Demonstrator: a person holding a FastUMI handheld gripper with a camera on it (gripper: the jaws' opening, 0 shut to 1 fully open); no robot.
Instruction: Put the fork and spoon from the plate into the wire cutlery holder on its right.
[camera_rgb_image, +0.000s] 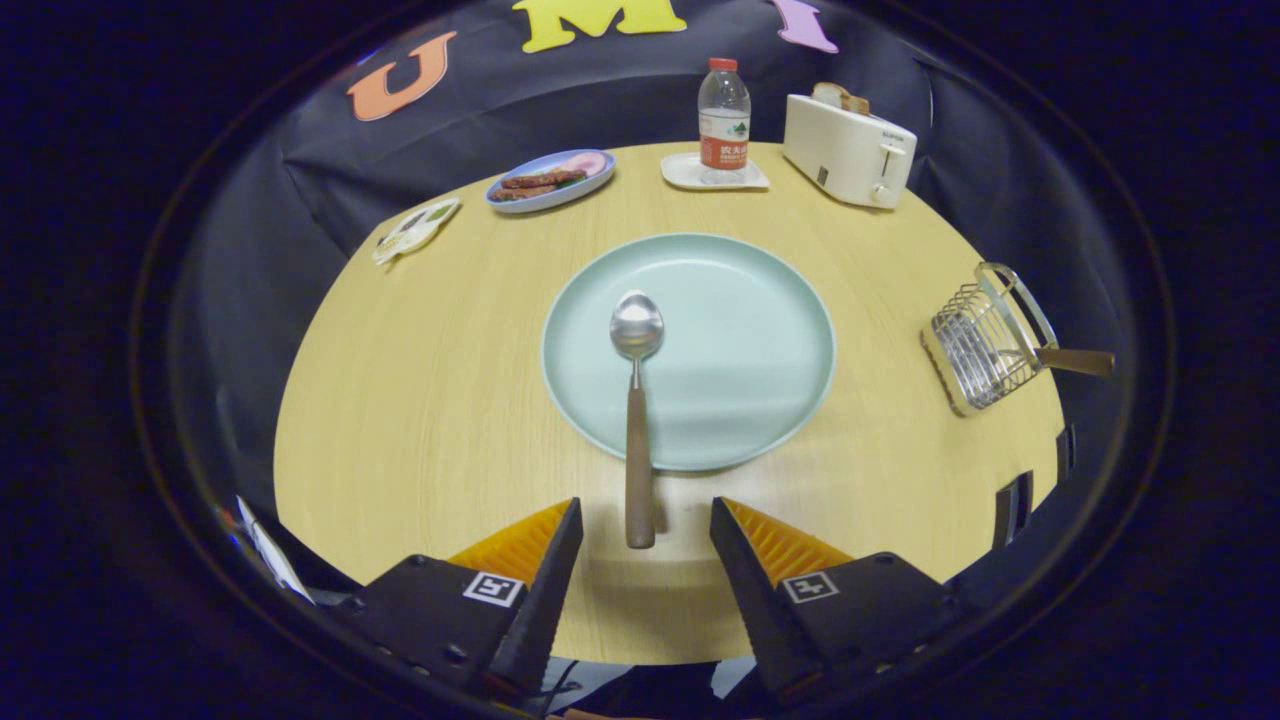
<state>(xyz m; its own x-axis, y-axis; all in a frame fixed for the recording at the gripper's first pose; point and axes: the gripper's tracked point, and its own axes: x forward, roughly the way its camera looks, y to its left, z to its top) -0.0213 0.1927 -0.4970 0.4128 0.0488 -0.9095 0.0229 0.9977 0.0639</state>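
Observation:
A pale green plate (740, 330) lies in the middle of the round wooden table. A spoon (637, 400) with a metal bowl and wooden handle rests on the plate's left part, its handle reaching over the near rim toward me. The handle's end lies between and just ahead of the fingertips of my gripper (646, 512), which is open and holds nothing. To the right of the plate stands the wire cutlery holder (985, 345). A wooden handle (1078, 361), apparently a utensil's, sticks out of it to the right.
At the far side stand a water bottle (723, 122) on a white coaster (683, 172), a cream toaster (848, 150) with bread in it, and a blue dish of food (550, 180). A small packet (415, 230) lies far left.

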